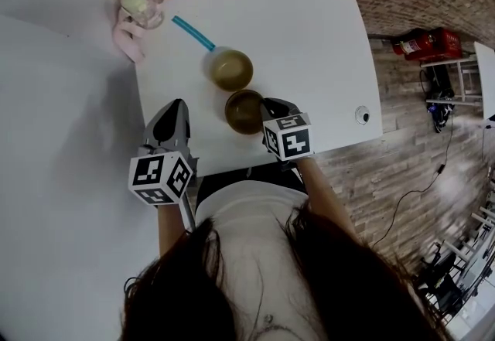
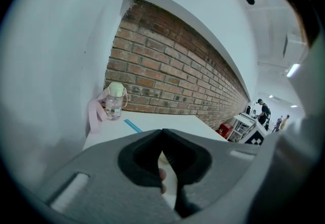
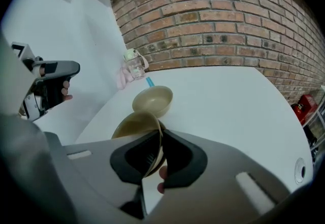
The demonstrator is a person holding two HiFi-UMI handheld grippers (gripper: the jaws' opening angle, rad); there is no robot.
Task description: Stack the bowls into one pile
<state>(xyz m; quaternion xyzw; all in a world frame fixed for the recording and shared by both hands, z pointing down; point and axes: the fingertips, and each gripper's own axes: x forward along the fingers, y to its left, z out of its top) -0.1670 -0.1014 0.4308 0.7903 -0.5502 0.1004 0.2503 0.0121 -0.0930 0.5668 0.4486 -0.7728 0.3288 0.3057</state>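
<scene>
Two tan-brown bowls are on the white table [image 1: 309, 46]. The far bowl [image 1: 231, 69] [image 3: 153, 100] rests flat near the middle. The near bowl [image 1: 244, 111] [image 3: 136, 129] is tilted, its rim pinched between the jaws of my right gripper [image 1: 267, 111] [image 3: 158, 141], which is shut on it. My left gripper [image 1: 172, 121] [image 2: 163, 136] hangs over the table's left front edge, jaws closed together with nothing between them, apart from both bowls.
A turquoise straw-like stick [image 1: 193, 32] lies behind the far bowl. A small bottle with a pale green lid and pink strap [image 1: 139, 7] [image 2: 115, 100] stands at the table's back left corner against a white wall. Brick wall behind; red extinguisher [image 1: 425, 44] on the floor right.
</scene>
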